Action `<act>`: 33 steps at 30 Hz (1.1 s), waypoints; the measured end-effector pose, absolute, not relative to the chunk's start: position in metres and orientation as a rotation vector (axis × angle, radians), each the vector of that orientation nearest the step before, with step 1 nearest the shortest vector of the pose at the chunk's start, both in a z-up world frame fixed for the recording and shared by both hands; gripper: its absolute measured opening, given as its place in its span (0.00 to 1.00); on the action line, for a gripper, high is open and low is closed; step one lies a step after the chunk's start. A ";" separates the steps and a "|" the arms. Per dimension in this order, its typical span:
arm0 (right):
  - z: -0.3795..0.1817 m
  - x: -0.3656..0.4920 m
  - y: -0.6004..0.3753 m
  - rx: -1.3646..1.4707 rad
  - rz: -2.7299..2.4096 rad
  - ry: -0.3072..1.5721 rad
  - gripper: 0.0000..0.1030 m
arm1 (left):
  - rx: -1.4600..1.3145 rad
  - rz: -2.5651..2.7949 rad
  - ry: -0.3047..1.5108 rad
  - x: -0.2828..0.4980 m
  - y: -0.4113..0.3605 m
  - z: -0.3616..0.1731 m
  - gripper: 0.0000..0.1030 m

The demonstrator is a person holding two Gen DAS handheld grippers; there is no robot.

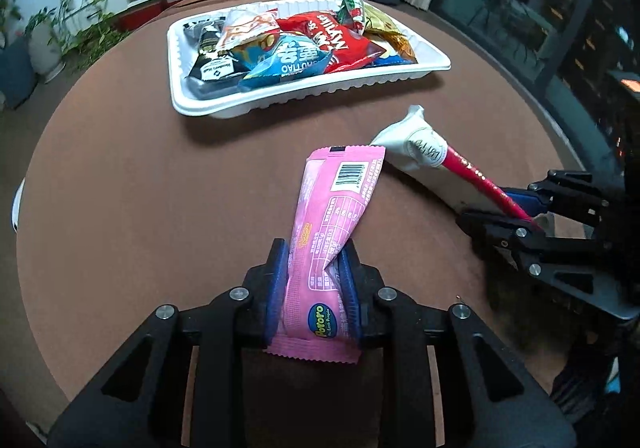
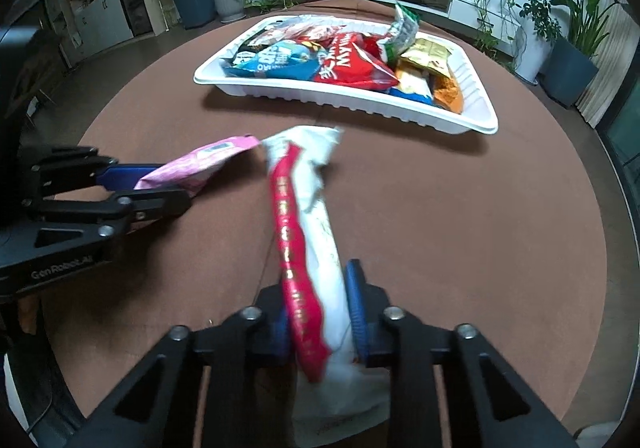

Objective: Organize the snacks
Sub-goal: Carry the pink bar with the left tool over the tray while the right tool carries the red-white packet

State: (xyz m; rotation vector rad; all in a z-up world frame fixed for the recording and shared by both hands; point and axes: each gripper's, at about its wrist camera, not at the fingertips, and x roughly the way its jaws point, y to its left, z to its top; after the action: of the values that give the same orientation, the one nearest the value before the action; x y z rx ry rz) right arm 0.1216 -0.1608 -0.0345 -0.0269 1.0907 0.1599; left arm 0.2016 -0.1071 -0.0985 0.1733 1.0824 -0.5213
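Tray (image 1: 434,61) of snacks straight ahead of both tools, far side of the brown counter (image 1: 140,175), well apart from either. Left tool (image 1: 316,288) clamped narrow on the pink packet (image 1: 332,215), long axis pointing toward the tray; right tool (image 2: 320,312) likewise pinching the white-and-red packet (image 2: 308,207), aimed the same way. Probably a forward carry next, both about equally near.
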 end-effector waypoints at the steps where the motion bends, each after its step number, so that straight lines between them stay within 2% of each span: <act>1: -0.034 0.121 -0.163 -0.019 0.159 1.088 0.23 | 0.164 -0.522 1.082 0.201 -0.106 -0.098 0.23; 14: -0.011 0.110 -0.210 0.246 0.159 0.997 0.13 | -0.032 -0.562 1.026 0.188 -0.072 -0.067 0.21; 19: -0.014 0.114 -0.216 0.269 0.168 1.012 0.12 | -0.043 -0.569 1.017 0.190 -0.074 -0.061 0.21; 25: -0.019 0.115 -0.200 0.152 0.176 1.057 0.10 | -0.003 -0.559 1.042 0.186 -0.081 -0.072 0.21; 28: -0.023 0.125 -0.181 0.001 0.159 1.116 0.14 | 0.010 -0.557 1.044 0.183 -0.085 -0.077 0.21; 31: -0.033 0.134 -0.166 -0.115 0.144 1.136 0.24 | 0.029 -0.554 1.052 0.180 -0.088 -0.080 0.21; 33: -0.034 0.136 -0.163 -0.141 0.145 1.144 0.20 | 0.038 -0.553 1.060 0.179 -0.089 -0.083 0.21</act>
State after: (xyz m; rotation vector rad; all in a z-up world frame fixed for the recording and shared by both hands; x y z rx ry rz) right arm 0.1364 -0.1626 -0.0343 -0.1411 1.1439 0.1445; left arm 0.1791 -0.0892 -0.0831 0.0379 1.0605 -0.5529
